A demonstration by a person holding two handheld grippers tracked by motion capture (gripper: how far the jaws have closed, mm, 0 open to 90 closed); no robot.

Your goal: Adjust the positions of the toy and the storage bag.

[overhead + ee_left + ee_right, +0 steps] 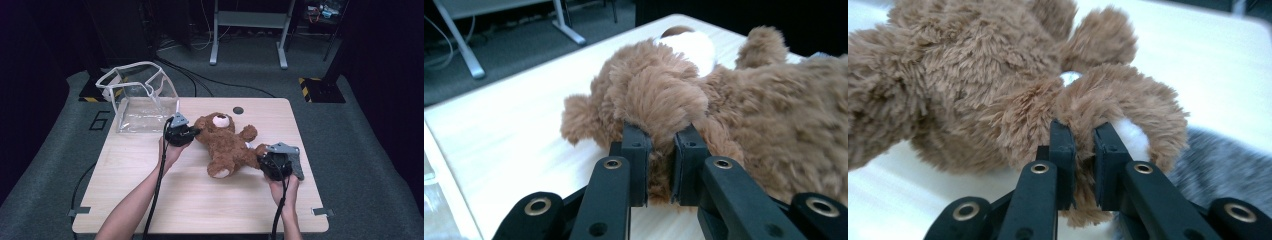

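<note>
Teddy bear (pixel 227 145) lay on its back in the middle of the table (pixel 150 175) in the high view, head toward the clear plastic bag (pixel 140 97) standing at the far left corner. The left gripper (pixel 192 132) met its arm beside the head; the right gripper (pixel 264 159) met a foot. In the left gripper view, the jaws were clamped on a tuft of brown arm fur. In the right gripper view, the jaws pinched the white-soled foot (pixel 1128 125), with grey fabric (pixel 1228 170) lying just beside it.
</note>
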